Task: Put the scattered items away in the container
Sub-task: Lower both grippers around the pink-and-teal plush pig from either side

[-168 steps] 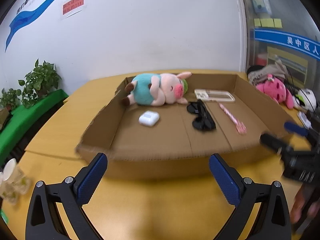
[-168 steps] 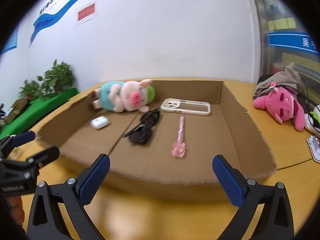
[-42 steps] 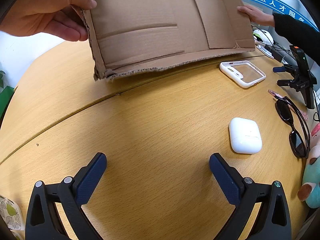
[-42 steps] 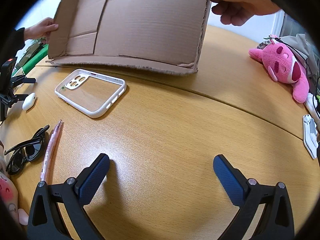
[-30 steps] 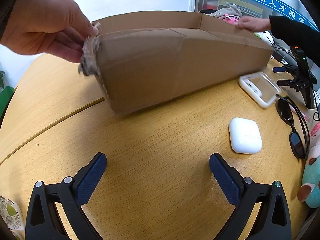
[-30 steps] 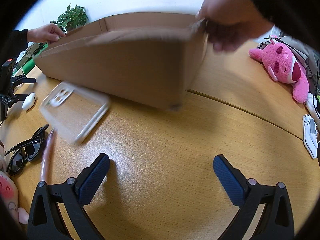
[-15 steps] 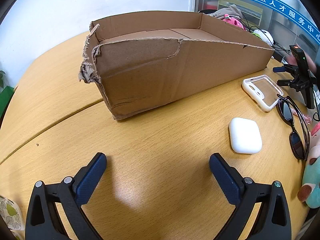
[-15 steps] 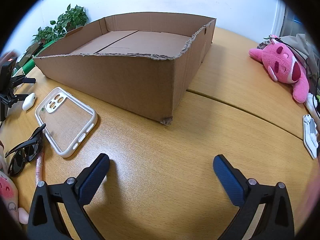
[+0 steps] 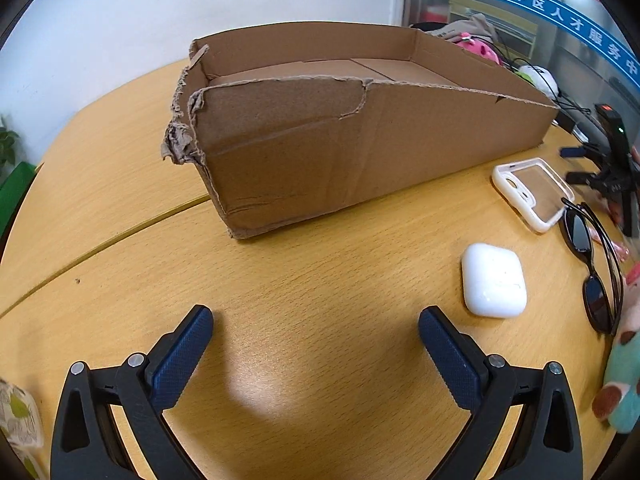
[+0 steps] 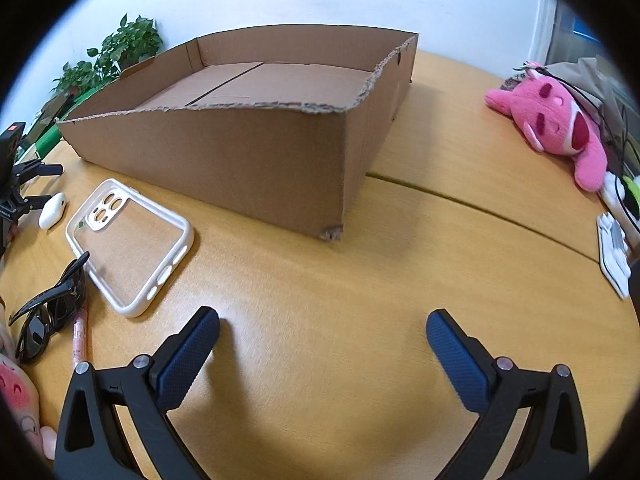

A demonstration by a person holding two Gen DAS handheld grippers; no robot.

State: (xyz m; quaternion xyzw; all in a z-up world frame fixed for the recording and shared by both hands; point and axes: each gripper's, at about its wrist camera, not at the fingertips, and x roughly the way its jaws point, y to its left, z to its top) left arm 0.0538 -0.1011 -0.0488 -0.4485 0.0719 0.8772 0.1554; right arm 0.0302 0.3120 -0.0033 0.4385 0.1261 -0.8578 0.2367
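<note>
1. Left wrist view: left gripper spread wide, holding nothing, above the table.
2. Right gripper likewise wide and empty.
3. Cardboard box stands empty; torn rim, likely light.
4. Earbud case lies just ahead-right of the left gripper: judged hard, smooth, slippery; grip across its flat faces.
5. Phone case, sunglasses lie beside the box; sunglasses fragile, take at the bridge.
</note>
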